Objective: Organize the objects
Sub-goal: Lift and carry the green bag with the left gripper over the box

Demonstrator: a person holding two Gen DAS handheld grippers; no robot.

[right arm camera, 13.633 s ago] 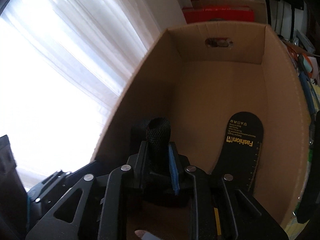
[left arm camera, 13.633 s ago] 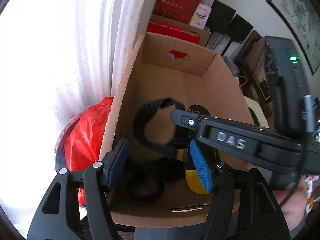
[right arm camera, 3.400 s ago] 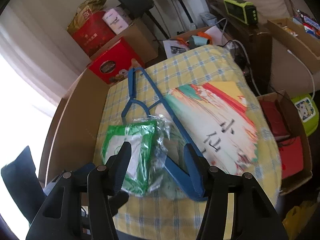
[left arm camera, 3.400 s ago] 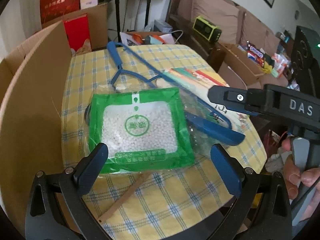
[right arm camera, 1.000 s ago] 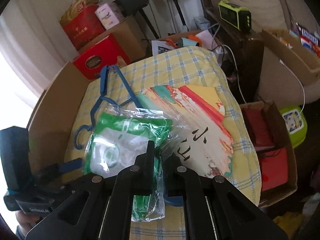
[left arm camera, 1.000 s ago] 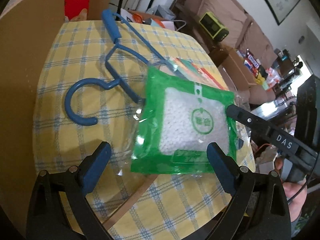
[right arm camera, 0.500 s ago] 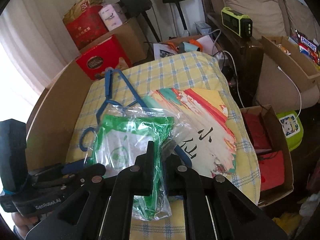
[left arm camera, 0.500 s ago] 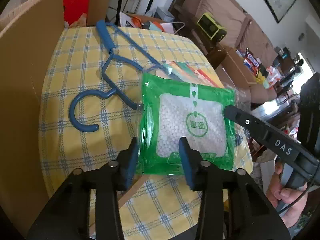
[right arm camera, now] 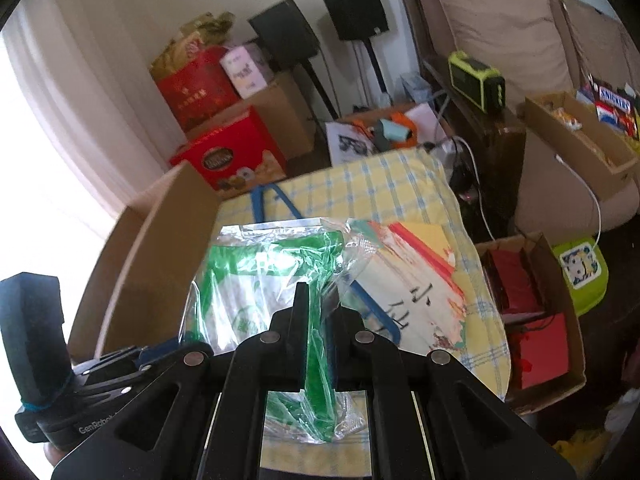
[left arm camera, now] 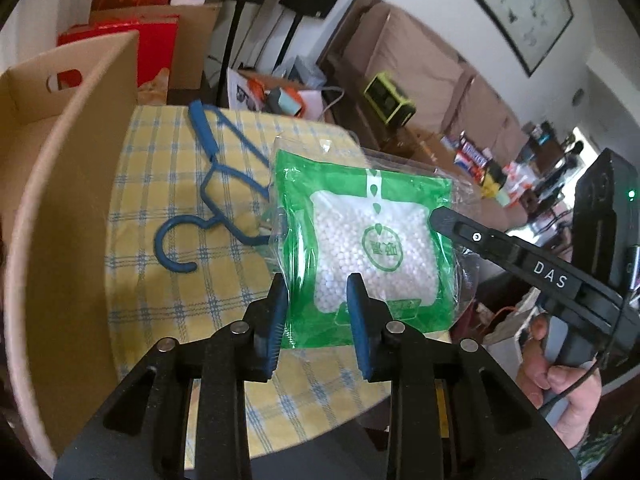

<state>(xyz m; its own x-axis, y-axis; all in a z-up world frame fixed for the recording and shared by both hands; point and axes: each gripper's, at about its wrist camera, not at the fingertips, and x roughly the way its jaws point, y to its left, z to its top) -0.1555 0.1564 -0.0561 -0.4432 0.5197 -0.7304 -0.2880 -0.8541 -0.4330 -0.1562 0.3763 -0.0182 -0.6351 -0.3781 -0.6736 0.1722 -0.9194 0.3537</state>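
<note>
Green bag (left arm camera: 360,240) between both grippers

A brown sofa (right arm camera: 500,28) lines the wall, a lime-green radio (right arm camera: 476,74) beside it. Two black speakers on stands (right arm camera: 320,28) rise behind red gift boxes (right arm camera: 228,156).

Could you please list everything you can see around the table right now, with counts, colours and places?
green bead pouch: 1, green and white in clear wrap, lifted over the table.
hanger: 1, blue, flat on the tablecloth.
tablecloth: 1, yellow check, covering the table.
cardboard box: 1, brown, left of the table.
paper fan: 1, multicoloured, on the cloth.
left gripper: closing on the pouch's lower edge.
right gripper: shut on the pouch's wrap.
</note>
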